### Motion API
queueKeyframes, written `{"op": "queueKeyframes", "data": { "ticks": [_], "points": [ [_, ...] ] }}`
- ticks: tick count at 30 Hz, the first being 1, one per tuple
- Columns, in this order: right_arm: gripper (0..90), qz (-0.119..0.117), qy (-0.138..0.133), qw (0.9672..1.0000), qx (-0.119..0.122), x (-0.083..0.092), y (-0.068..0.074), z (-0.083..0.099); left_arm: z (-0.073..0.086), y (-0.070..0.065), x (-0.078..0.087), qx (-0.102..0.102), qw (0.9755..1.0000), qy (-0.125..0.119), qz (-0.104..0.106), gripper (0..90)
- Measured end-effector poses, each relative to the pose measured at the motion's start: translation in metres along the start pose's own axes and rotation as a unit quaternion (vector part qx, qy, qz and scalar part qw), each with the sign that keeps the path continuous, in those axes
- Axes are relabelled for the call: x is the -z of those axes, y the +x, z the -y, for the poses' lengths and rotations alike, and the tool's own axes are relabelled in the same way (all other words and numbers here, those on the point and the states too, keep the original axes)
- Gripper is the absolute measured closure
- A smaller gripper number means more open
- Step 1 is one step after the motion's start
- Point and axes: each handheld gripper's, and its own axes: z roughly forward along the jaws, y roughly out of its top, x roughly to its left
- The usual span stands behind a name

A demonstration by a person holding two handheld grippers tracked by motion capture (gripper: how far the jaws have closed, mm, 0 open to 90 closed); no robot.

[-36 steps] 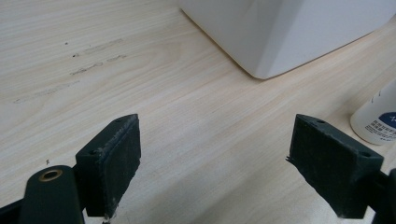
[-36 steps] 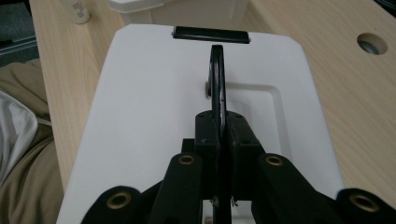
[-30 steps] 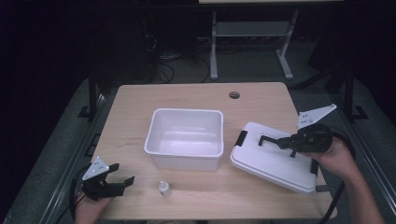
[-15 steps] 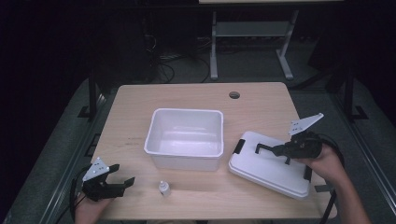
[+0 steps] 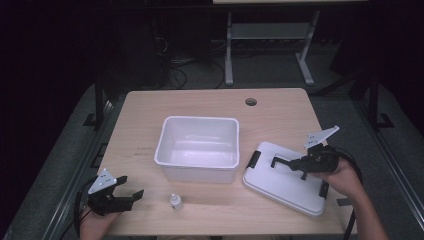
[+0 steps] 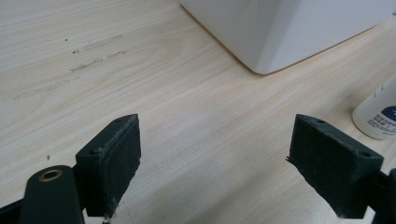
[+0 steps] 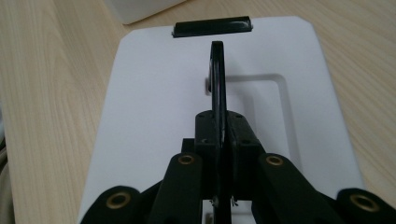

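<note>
The right gripper [image 5: 289,165] has come down with the white lid [image 5: 290,181], which now rests on the table [image 5: 140,120] just beside the white tub [image 5: 197,148]. Its jaws are clamped tight on the lid's black handle [image 7: 217,77], raised on edge ahead of them. The left gripper [image 5: 125,193] stays put, jaws wide apart and empty, a small bottle [image 5: 175,201] just beside it.

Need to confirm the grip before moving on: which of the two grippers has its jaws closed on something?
The right gripper, over the white lid: its jaws are clamped on the lid's black handle. The left gripper sits open at the table's near-left corner, holding nothing.
</note>
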Motion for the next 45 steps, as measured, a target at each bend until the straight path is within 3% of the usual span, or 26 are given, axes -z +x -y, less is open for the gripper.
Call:
{"op": "queueKeyframes", "data": {
  "ticks": [13,19,25,33,41,45],
  "points": [
    [82.8,0.005,-0.005,1.0000,-0.007,-0.003,0.004,0.008,-0.001,-0.002,-0.001,-0.006,1.0000,0.004,-0.001,16.6],
    [77.9,0.007,-0.016,0.9999,-0.003,0.001,0.009,0.009,-0.001,-0.002,-0.001,-0.005,1.0000,0.003,-0.001,16.6],
    [64.6,0.011,-0.024,0.9997,-0.003,0.004,0.020,0.009,-0.001,-0.002,-0.002,-0.005,1.0000,0.004,0.000,16.6],
    [58.4,0.015,-0.036,0.9992,0.003,0.004,0.032,0.008,0.000,-0.001,-0.002,0.000,1.0000,0.005,0.001,16.6],
    [53.3,0.038,-0.059,0.9972,0.028,0.012,0.051,0.005,-0.001,0.000,-0.003,-0.002,1.0000,0.006,0.005,16.6],
    [51.3,0.037,-0.067,0.9966,0.031,0.014,0.059,0.007,-0.002,0.002,-0.003,-0.002,1.0000,0.005,0.005,16.6]
  ]
}}
